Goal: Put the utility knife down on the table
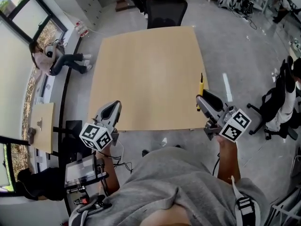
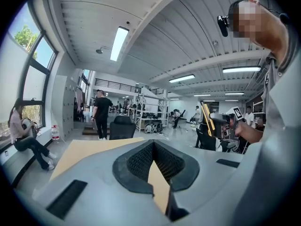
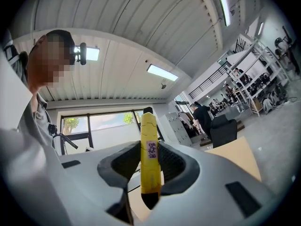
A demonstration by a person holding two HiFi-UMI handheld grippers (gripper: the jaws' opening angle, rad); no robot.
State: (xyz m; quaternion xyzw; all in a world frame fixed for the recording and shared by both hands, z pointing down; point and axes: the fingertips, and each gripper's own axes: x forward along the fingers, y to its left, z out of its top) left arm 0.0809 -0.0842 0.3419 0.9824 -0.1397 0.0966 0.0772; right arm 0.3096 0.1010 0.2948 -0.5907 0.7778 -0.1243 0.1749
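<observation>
My right gripper [image 1: 201, 98] is shut on a yellow utility knife [image 1: 201, 89], whose slim body sticks out past the jaws over the right near edge of the tan table [image 1: 150, 74]. In the right gripper view the knife [image 3: 149, 157] stands upright between the black pads, with a small label on its side. My left gripper [image 1: 114, 108] hangs at the table's near left corner, shut with nothing between its jaws. In the left gripper view its pads [image 2: 141, 161] meet at the tips, and the right gripper with the knife [image 2: 207, 120] shows at the right.
A black office chair [image 1: 165, 7] stands at the table's far edge. A person sits by the windows at the left [image 1: 56, 60], another sits at the right [image 1: 287, 98]. A low wooden board [image 1: 41, 126] and a cart [image 1: 82, 173] are at my left.
</observation>
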